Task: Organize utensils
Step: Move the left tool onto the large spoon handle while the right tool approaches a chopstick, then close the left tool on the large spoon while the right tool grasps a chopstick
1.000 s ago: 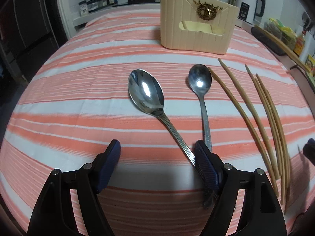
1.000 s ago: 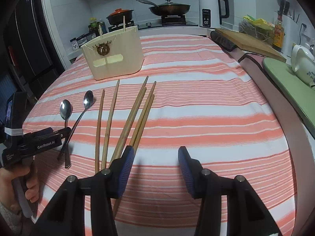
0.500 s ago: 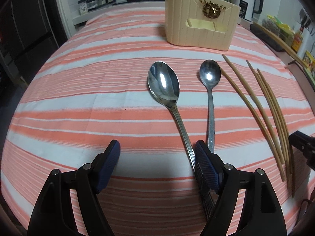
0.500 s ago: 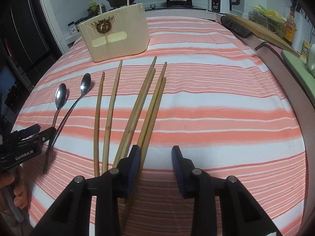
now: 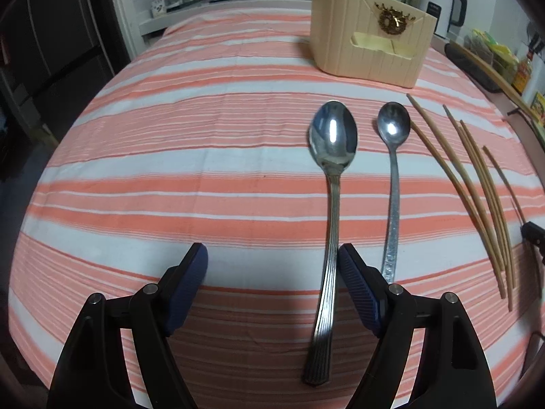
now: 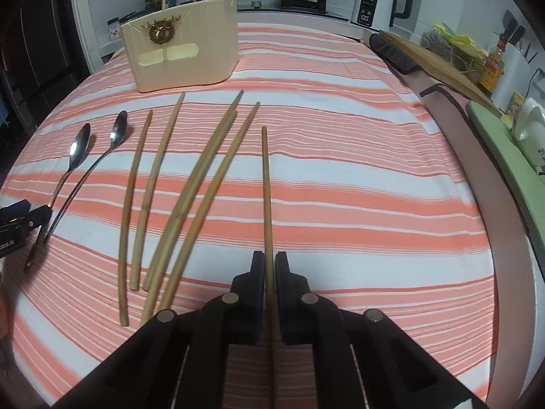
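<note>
Wooden chopstick (image 6: 266,191) pinched by right tool (image 6: 269,266); left tool (image 5: 272,262) spread around big spoon's (image 5: 332,184) handle.

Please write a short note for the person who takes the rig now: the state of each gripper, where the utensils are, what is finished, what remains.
Right gripper: shut on one chopstick, which runs forward between its pads.
Left gripper: open, holding nothing; the large spoon has its handle between the fingers, near the right one.
On the striped cloth: small spoon beside the large one, and five loose chopsticks between the spoons and the held one.
Beige holder stands at the far end; two sticks poke out of its top.
Left: every utensil on the cloth, plus the held chopstick.
</note>
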The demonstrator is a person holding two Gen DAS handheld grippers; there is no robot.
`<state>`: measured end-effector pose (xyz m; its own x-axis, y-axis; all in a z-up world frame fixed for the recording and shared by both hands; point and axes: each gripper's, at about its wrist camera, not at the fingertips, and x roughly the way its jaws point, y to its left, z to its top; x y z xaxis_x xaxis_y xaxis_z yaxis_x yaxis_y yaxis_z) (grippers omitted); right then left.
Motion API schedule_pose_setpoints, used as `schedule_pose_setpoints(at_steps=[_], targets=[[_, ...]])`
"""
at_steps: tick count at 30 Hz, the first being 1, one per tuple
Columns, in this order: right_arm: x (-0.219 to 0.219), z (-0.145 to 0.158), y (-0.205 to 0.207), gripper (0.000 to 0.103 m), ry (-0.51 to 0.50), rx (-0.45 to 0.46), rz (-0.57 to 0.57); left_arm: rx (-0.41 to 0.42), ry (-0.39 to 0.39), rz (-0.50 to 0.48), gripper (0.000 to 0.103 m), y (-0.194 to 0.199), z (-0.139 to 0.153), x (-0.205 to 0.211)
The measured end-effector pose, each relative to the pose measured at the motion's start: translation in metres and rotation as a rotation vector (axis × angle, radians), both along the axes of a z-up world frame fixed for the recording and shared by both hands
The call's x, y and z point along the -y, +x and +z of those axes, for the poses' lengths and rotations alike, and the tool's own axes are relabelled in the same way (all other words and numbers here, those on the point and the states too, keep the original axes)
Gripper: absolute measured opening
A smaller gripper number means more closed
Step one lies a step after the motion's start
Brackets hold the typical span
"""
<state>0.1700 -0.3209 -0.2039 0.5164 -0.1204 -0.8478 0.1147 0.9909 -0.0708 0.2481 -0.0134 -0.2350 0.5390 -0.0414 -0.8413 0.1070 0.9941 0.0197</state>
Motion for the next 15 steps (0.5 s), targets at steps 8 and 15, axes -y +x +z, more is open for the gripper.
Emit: schedule_pose_setpoints(at_steps=[8,15], targets=[[0.042,0.005,-0.012,0.011,0.068,0.01,-0.048,-0.038,-0.027,-0.111,0.08,0.012,0.0,-0.001],[0.033,0.006,-0.01,0.03,0.061,-0.008,0.015,-0.032,0.013,-0.176,0.082,0.033,0.0,0.025]])
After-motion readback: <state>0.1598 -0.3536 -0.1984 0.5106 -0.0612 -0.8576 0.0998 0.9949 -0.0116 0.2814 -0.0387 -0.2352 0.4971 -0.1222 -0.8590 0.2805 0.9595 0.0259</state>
